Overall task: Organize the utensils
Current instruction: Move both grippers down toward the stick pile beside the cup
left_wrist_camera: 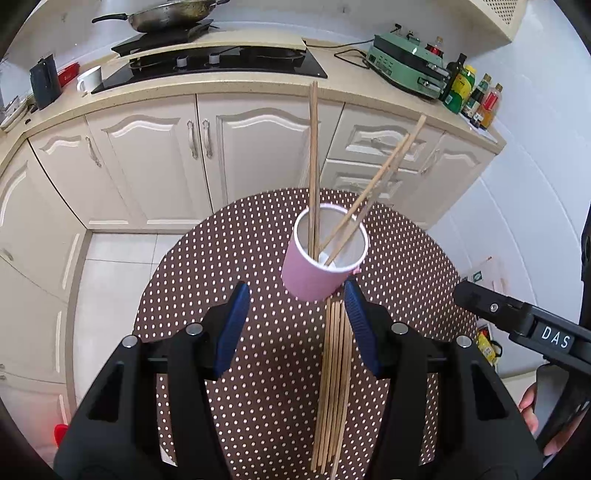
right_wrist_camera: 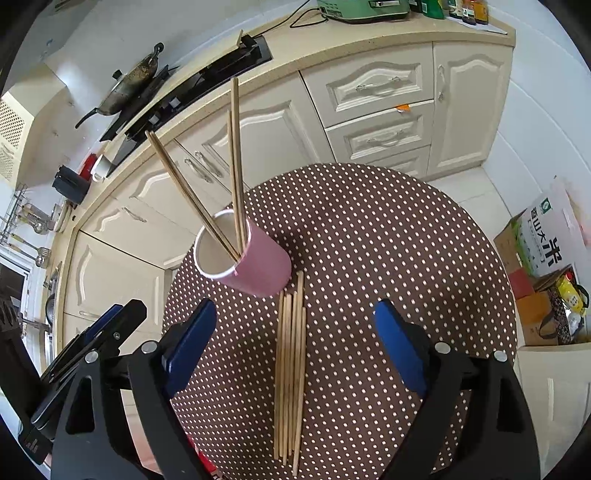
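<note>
A pink cup (left_wrist_camera: pixel 314 275) stands on a round table with a brown polka-dot cloth (left_wrist_camera: pixel 229 266). Several wooden chopsticks (left_wrist_camera: pixel 314 155) stand in the cup. A bundle of loose chopsticks (left_wrist_camera: pixel 334 376) lies flat on the cloth just in front of the cup. My left gripper (left_wrist_camera: pixel 295 321) is open and empty above the cloth, its right finger beside the loose bundle. In the right wrist view the cup (right_wrist_camera: pixel 258 269), its chopsticks (right_wrist_camera: pixel 236 158) and the loose bundle (right_wrist_camera: pixel 290 373) show; my right gripper (right_wrist_camera: pixel 295 332) is open and empty, hovering over the bundle.
Cream kitchen cabinets (left_wrist_camera: pixel 207 147) and a counter with a black hob (left_wrist_camera: pixel 221 62), a pan (left_wrist_camera: pixel 166 14), a white mug (left_wrist_camera: pixel 90 77), a green appliance (left_wrist_camera: pixel 410 62) and bottles (left_wrist_camera: pixel 476 99) lie behind the table. Boxes (right_wrist_camera: pixel 535 251) stand on the floor at right.
</note>
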{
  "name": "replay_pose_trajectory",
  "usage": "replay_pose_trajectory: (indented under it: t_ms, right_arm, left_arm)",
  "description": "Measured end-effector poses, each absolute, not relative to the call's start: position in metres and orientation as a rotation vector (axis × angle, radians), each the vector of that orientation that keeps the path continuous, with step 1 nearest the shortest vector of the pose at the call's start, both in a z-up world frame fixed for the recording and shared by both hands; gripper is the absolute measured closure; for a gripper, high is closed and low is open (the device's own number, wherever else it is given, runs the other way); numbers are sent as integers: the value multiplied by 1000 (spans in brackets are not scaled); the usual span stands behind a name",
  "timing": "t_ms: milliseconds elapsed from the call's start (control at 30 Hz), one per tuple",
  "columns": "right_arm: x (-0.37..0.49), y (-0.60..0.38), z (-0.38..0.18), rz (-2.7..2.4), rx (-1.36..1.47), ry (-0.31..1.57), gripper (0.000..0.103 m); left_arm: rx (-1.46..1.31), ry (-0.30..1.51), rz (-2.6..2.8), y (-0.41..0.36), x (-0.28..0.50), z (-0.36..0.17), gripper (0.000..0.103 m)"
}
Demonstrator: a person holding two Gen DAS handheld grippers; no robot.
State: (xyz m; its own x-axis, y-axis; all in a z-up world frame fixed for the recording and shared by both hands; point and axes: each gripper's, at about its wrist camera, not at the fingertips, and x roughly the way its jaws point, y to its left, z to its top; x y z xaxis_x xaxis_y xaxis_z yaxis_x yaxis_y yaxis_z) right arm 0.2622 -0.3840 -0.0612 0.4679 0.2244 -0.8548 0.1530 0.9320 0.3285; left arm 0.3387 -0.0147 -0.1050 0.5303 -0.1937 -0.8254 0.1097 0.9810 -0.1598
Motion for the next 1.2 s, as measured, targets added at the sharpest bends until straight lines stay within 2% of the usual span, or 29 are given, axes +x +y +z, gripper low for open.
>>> replay_pose_trajectory:
  t_ms: [867, 1200]
  right_arm:
    - [213, -357, -165, -50, 281, 1353, 17]
    - [207, -346, -197, -114, 320, 1367, 17]
  left_arm:
    - [-4, 1269, -329, -27, 296, -196, 50]
    - [43, 1370, -348, -23, 301, -232, 49]
